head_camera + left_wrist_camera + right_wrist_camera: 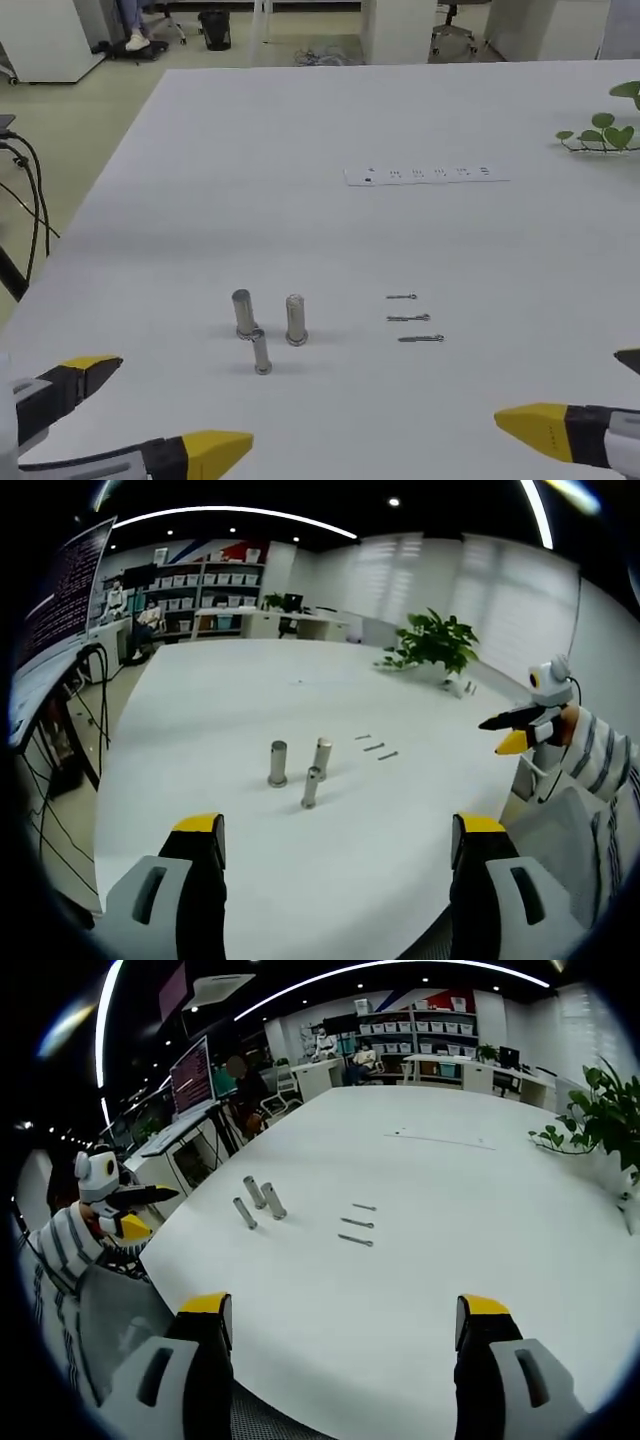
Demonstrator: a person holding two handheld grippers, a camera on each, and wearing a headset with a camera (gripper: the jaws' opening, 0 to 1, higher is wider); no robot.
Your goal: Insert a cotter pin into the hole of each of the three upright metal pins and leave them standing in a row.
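Observation:
Three short metal pins stand upright in a cluster on the white table: one (242, 314) at the left, one (295, 320) at the right, one (261, 354) nearer to me. Three cotter pins (411, 318) lie in a column to their right. The same upright pins (300, 765) and cotter pins (373, 747) appear in the left gripper view, and the pins (258, 1201) and cotter pins (354, 1224) in the right gripper view. My left gripper (155, 415) is open at the bottom left, holding nothing. My right gripper (590, 400) is open at the bottom right, also holding nothing.
A white power strip (427, 175) lies further back on the table. A green plant (606, 128) sits at the far right edge. Cables (25, 195) hang off the table's left side. Desks and chairs stand beyond the far edge.

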